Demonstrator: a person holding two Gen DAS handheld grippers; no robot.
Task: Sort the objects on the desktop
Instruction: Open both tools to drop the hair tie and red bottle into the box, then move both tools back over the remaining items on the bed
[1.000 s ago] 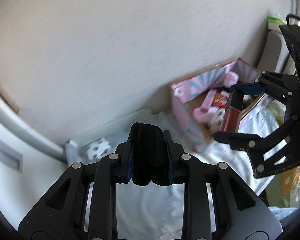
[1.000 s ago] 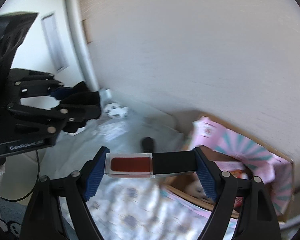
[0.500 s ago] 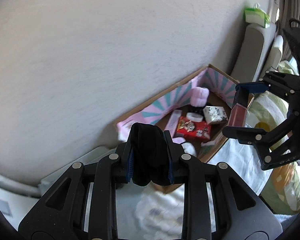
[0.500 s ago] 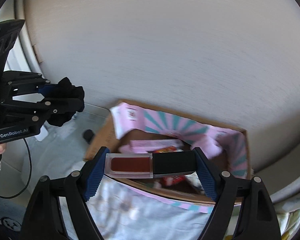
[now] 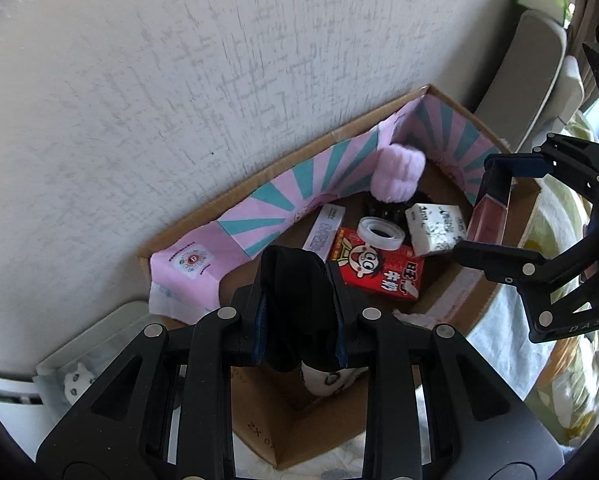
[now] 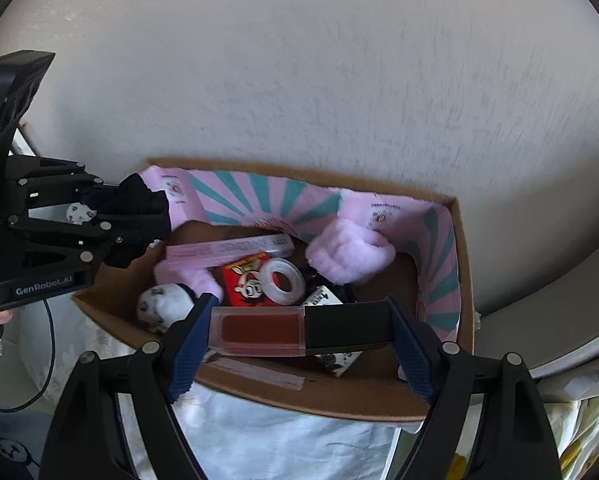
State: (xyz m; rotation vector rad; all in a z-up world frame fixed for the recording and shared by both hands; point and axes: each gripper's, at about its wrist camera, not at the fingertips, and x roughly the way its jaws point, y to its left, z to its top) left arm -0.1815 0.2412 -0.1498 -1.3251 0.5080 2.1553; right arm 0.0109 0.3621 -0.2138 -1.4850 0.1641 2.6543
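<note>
Right wrist view shows our right gripper (image 6: 299,330) jaws clamping the lip gloss tube (image 6: 299,330) crosswise above the cardboard box (image 6: 465,280), while our left gripper (image 6: 135,220) pinches black cloth (image 6: 139,210) over its left rim.

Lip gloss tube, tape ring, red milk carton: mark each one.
lip gloss tube (image 6: 299,331), right wrist view, where the red body meets the black cap
tape ring (image 6: 282,281), right wrist view, near rim
red milk carton (image 5: 379,266), left wrist view, printed top face

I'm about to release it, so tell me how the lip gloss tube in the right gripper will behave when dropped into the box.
The lip gloss tube looks rigid, flat-sided, so it probably won't roll. Held crosswise by the right gripper, it would likely land flat among items in the cardboard box.
</note>
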